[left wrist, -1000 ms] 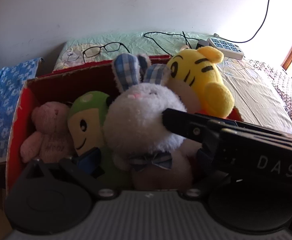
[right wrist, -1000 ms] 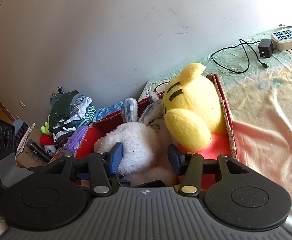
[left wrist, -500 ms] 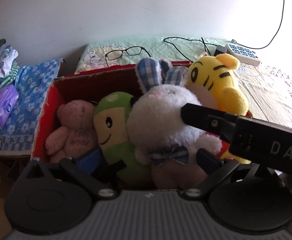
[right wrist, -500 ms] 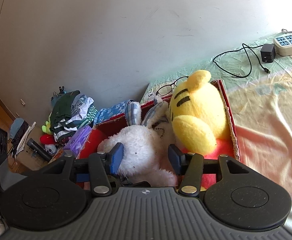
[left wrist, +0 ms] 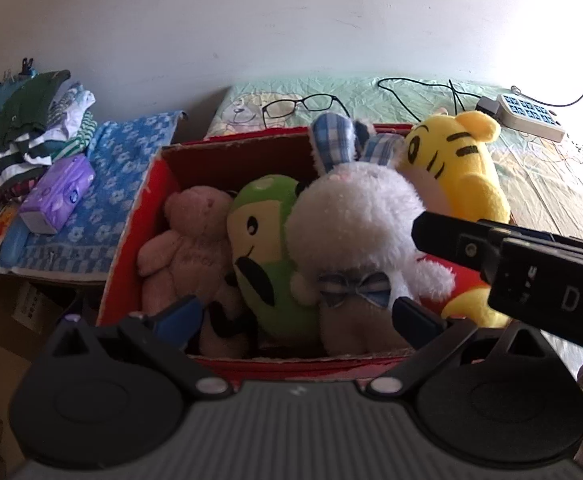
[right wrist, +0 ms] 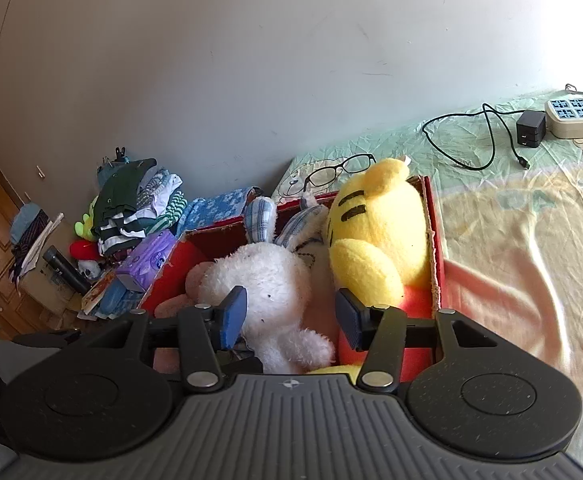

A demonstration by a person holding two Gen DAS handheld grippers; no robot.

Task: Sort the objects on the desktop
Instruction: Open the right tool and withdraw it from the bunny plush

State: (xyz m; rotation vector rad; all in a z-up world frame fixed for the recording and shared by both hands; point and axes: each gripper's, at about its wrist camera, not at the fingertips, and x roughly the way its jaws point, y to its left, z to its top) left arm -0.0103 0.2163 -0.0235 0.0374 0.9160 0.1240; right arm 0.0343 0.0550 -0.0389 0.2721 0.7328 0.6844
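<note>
The white rabbit (left wrist: 355,220) sits in the red box (left wrist: 131,248), between the green toy (left wrist: 267,248) and the yellow tiger (left wrist: 455,168). Its lower body is partly hidden behind the box's near wall, and in your right view its face is turned away. The pink bear (left wrist: 187,248) at the box's left end is dim, and the writing on its belly cannot be read. The tiger's feet are cut off by your right hand-held gripper (right wrist: 289,316).

Your left hand-held gripper (left wrist: 295,320) is spread wide in front of the box, pinching nothing. The right one is spread too; the rabbit's arm and side lie between its fingers (right wrist: 233,312), but whether the pads touch the fur I cannot tell.

The box stands on the bed (right wrist: 531,240), near glasses (left wrist: 299,106) and a power strip (left wrist: 531,116).
</note>
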